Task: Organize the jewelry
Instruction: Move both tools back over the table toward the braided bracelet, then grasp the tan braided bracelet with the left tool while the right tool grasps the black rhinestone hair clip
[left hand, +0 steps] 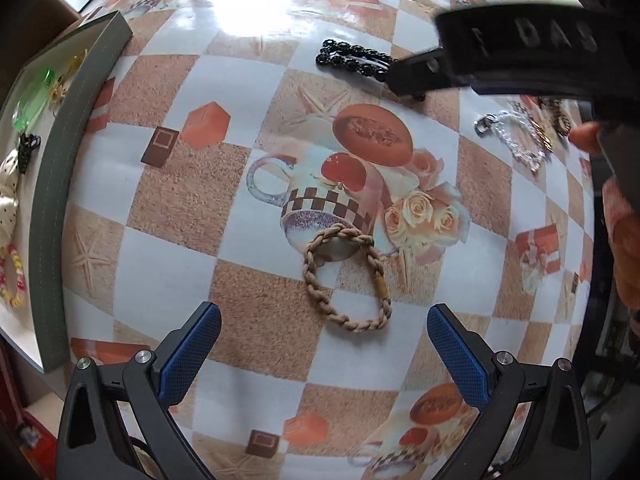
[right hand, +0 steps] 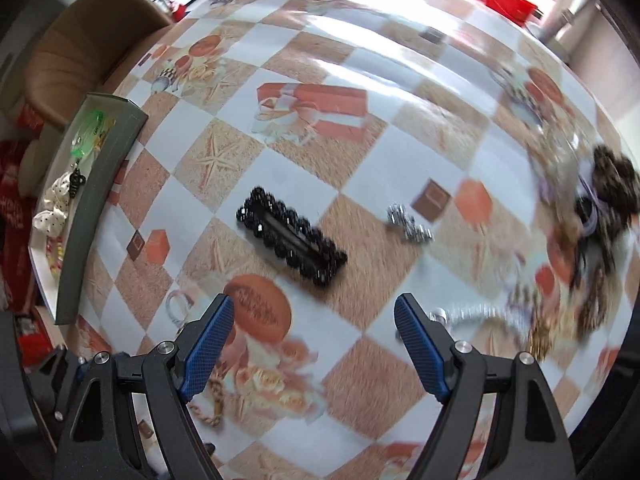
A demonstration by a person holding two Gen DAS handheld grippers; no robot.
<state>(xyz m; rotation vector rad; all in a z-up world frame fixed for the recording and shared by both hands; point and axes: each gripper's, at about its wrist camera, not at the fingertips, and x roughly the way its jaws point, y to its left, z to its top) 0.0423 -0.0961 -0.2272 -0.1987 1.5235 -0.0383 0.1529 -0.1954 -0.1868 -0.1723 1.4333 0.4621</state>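
A tan braided rope bracelet lies on the patterned tablecloth just ahead of my open, empty left gripper. A black beaded hair clip lies ahead of my open, empty right gripper; it also shows in the left wrist view, partly hidden by the right gripper's body. A silver chain lies at the right. A grey-rimmed tray at the left holds a green clip, a white dotted scrunchie and other pieces.
The tray sits at the table's left edge. A small silver piece and a blurred heap of dark and gold jewelry lie at the right. A tan chair stands behind the tray. A hand shows at far right.
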